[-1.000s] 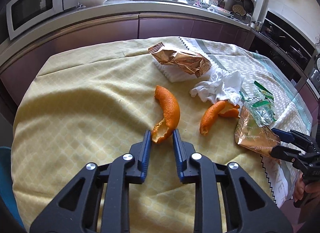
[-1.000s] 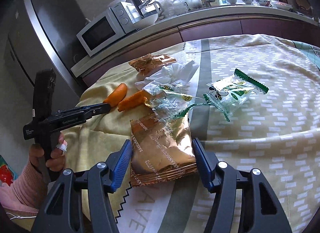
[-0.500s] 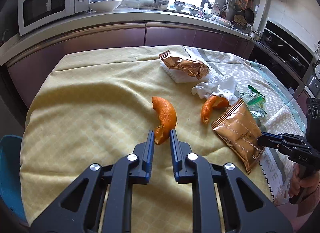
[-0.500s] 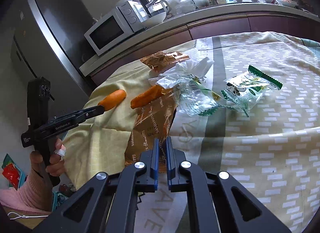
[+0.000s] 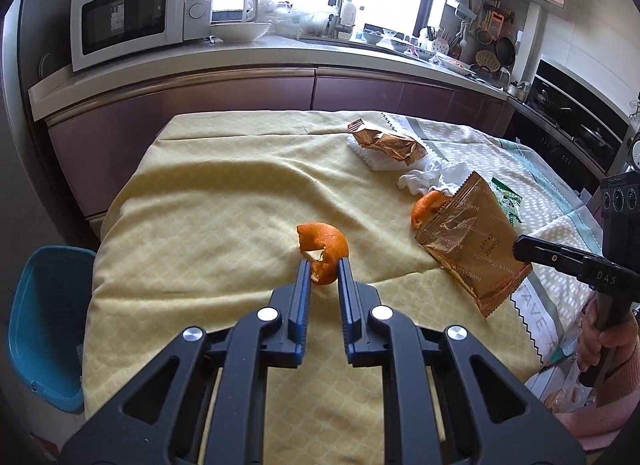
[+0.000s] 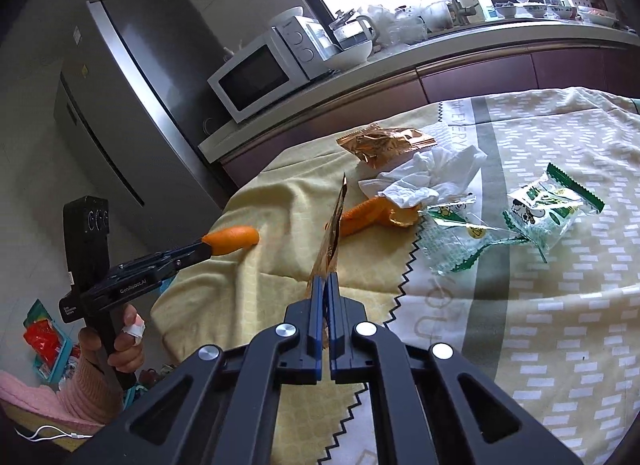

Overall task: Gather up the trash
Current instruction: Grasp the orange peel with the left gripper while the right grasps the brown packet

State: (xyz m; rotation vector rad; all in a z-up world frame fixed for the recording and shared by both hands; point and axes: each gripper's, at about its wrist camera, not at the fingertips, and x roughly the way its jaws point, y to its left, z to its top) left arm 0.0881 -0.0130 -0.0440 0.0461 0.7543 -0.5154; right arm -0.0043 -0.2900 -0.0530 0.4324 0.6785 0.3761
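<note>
The table (image 5: 208, 201) is draped in a yellow cloth, with a blue bin (image 5: 44, 325) seen at 8 o'clock in the left wrist view, beside the table edge. At 2 o'clock, a crumpled gold wrapper (image 5: 386, 143), a white tissue (image 5: 430, 177) and a 2nd orange peel (image 5: 426, 211) lie close together, untouched; in the right wrist view 2 green-and-clear wrappers (image 6: 516, 221) lie near them at 2 o'clock.

The right gripper (image 6: 325, 285) is clamped on a flat gold packet (image 5: 472, 247), which is held clear of the cloth, edge-on to its own camera. The left gripper (image 5: 323, 267) is pinched on a curled orange peel (image 5: 322, 245), held just above the cloth – only the peel's lower tip is caught between the pads.

Several slips are judged possible. The peel could tear or pivot out of so narrow a bite if swung quickly toward the bin. The slick packet could slide from the pads – or its free end could sweep the 2nd peel or tissue off the table if carried low across them.
</note>
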